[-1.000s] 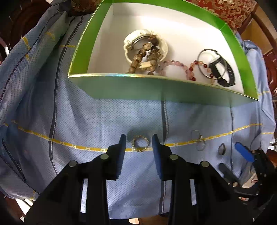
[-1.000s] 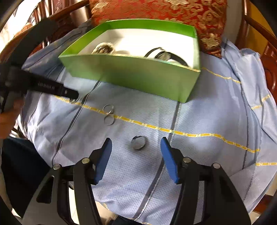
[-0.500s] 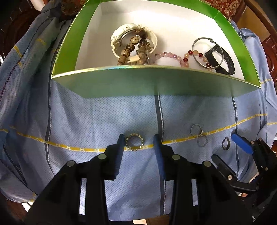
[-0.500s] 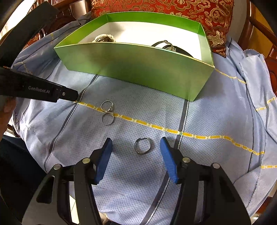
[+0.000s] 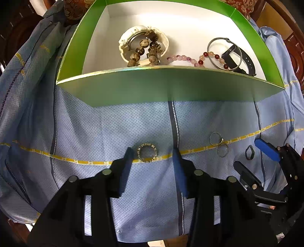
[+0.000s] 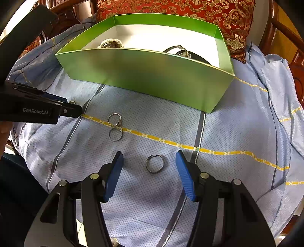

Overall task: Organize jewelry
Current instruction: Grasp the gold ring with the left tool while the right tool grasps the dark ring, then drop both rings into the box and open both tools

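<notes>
A gold studded ring [image 5: 147,152] lies on the blue cloth between the fingers of my open left gripper [image 5: 153,152]. A dark metal ring [image 6: 154,163] lies between the fingers of my open right gripper [image 6: 149,158]; it also shows in the left wrist view [image 5: 249,152]. Two thin silver rings [image 6: 115,126] lie touching each other on the yellow stripe, also in the left wrist view [image 5: 218,143]. The green box [image 5: 171,85] behind them holds a white watch [image 5: 133,40], bead bracelets [image 5: 191,58] and a black band [image 5: 241,60].
The blue cloth [image 6: 237,123] with yellow stripes covers the table and hangs over its edges. A red patterned cushion [image 6: 171,9] and wooden chair parts [image 6: 281,28] stand behind the box [image 6: 152,76]. The left gripper [image 6: 62,112] reaches in from the left of the right wrist view.
Both grippers have moved closer to the cloth and the box. The left gripper's fingers have opened wider around the gold ring. The rings have not moved.
</notes>
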A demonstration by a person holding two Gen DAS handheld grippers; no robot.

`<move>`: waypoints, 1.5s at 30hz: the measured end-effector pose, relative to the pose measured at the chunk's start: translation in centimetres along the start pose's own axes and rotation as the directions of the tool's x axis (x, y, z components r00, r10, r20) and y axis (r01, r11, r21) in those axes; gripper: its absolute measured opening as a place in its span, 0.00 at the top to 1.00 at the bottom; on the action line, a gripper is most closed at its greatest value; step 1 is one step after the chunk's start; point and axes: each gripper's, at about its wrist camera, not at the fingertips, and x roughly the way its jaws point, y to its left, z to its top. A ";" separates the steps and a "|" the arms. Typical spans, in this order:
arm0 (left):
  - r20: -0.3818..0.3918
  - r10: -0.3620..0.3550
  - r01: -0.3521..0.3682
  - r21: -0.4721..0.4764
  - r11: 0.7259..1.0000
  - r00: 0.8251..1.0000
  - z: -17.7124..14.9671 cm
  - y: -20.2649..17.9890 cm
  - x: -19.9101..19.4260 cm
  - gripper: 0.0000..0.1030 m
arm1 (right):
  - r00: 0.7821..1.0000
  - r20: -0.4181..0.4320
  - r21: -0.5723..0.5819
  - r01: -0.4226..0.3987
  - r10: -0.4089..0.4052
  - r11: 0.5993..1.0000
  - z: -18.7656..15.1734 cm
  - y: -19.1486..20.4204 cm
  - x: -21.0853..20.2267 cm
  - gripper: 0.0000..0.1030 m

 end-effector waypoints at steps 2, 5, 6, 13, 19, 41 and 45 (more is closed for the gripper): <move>0.000 0.002 -0.002 0.003 1.000 1.000 -0.2 -0.2 0.1 0.53 | 1.000 0.001 0.001 0.001 -0.001 1.000 0.1 0.0 0.1 0.44; -0.001 0.012 -0.012 0.007 1.000 1.000 -0.5 -0.6 0.0 0.46 | 1.000 0.002 0.001 0.003 -0.003 1.000 0.2 0.1 0.3 0.40; -0.001 0.012 -0.012 0.009 1.000 1.000 -0.6 -0.6 0.0 0.46 | 1.000 0.004 -0.001 0.005 -0.005 1.000 0.2 0.2 0.3 0.40; 0.004 0.029 -0.029 0.017 0.999 1.000 -1.0 -1.4 0.1 0.56 | 1.000 0.015 -0.004 0.007 -0.007 1.000 0.2 0.2 0.5 0.42; 0.013 0.002 -0.002 0.012 1.000 1.000 -0.4 -1.2 0.2 0.79 | 1.000 0.013 -0.002 -0.024 0.024 1.000 0.2 0.3 0.0 0.81; 0.305 -0.088 0.087 0.018 0.996 0.948 10.6 -2.9 -7.6 0.79 | 0.979 0.197 0.125 -0.066 0.041 0.990 10.8 -5.7 -5.8 0.81; 0.240 -0.047 0.049 -0.005 0.999 0.970 13.3 -2.2 -4.6 0.79 | 0.984 0.169 0.114 -0.082 0.062 0.990 12.7 -5.2 -4.1 0.81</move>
